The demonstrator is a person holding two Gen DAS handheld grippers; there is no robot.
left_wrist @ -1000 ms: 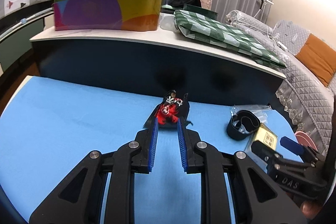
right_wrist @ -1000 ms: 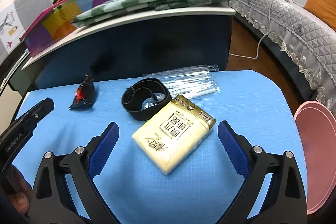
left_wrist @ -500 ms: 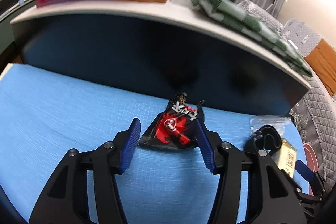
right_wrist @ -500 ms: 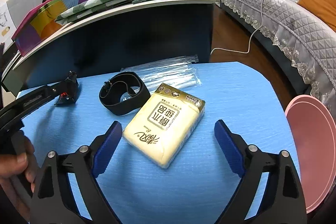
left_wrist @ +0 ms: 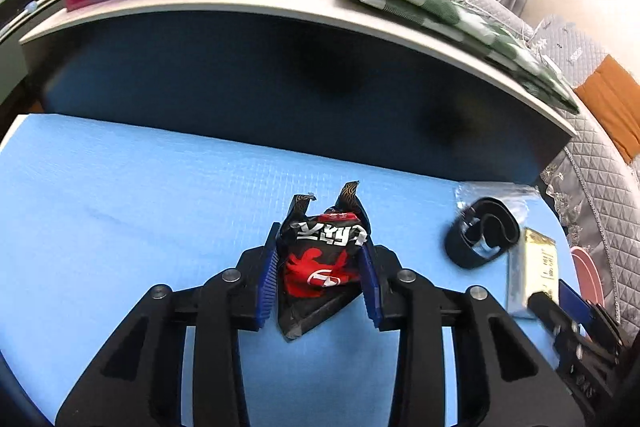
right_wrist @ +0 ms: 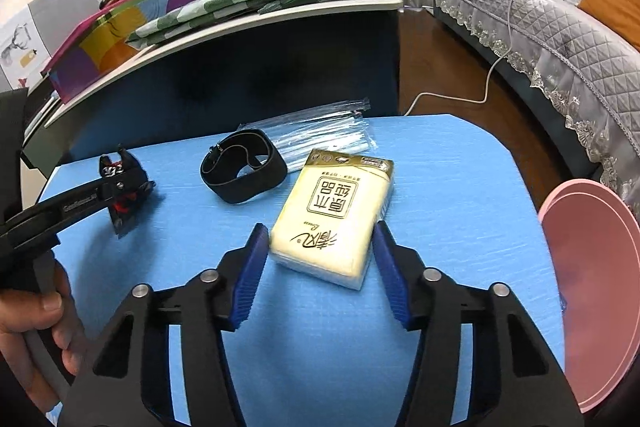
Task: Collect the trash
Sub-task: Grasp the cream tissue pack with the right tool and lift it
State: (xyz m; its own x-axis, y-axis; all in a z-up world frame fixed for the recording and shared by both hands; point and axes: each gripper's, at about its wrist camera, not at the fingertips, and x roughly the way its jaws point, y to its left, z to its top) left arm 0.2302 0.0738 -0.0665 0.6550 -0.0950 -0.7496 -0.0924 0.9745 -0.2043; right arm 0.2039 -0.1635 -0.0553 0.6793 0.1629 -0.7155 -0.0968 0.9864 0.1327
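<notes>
Black-and-red foil, the crumpled snack wrapper [left_wrist: 322,269], sits between the blue pads of the left claw [left_wrist: 320,277], whose jaws stand just beside or touching its sides on the blue counter [left_wrist: 120,195], so the first piece of trash looks gripped or nearly so but not yet lifted, and nothing appears collected. The right claw [right_wrist: 320,271] stands apart around the near end of the yellow tissue pack [right_wrist: 334,223], with the black strap [right_wrist: 242,171] and clear sleeves [right_wrist: 320,135] farther off. Half a second ago the left jaws were wider around the wrapper, and the right jaws stood much farther apart, short of the pack.
</notes>
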